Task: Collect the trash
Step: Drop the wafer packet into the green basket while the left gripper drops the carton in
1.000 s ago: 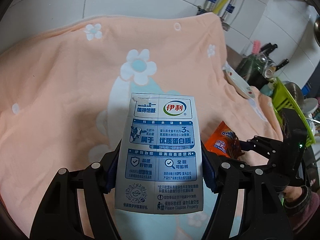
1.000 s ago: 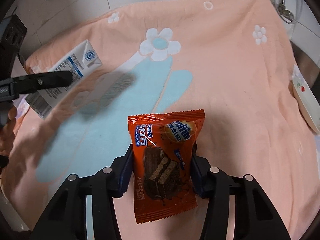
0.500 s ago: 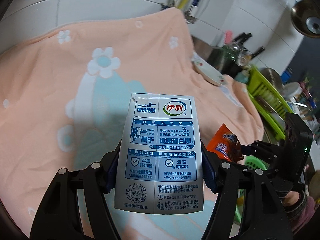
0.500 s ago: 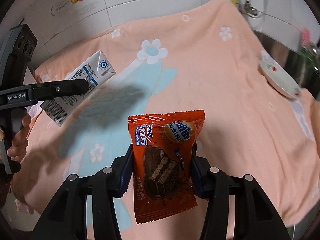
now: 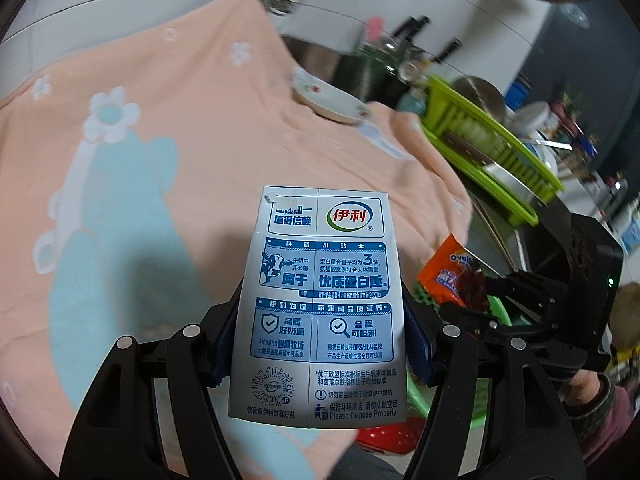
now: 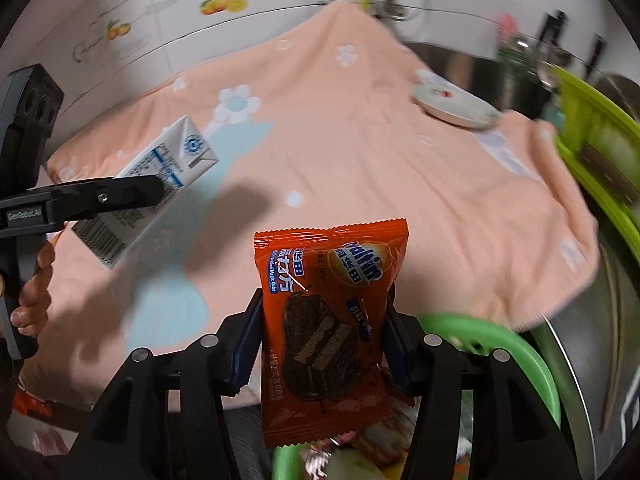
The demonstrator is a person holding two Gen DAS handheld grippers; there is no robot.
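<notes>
Jaws of the left gripper [image 5: 320,344] clench a flattened Yili milk carton [image 5: 320,300]; those of the right gripper [image 6: 320,344], having just eased wider, still grasp an orange Ovaltine cake wrapper [image 6: 326,320]. Both hang over the peach flowered towel [image 6: 360,160] covering the bench, the wrapper above a green basket [image 6: 520,356].

soft cloth, shiny wrappers
peach towel [image 5: 208,128] looks matt and fleecy; milk carton [image 5: 320,300] smooth coated paper; snack wrapper [image 6: 328,320] glossy crinkled foil; green basket [image 6: 500,344] smooth plastic.
</notes>
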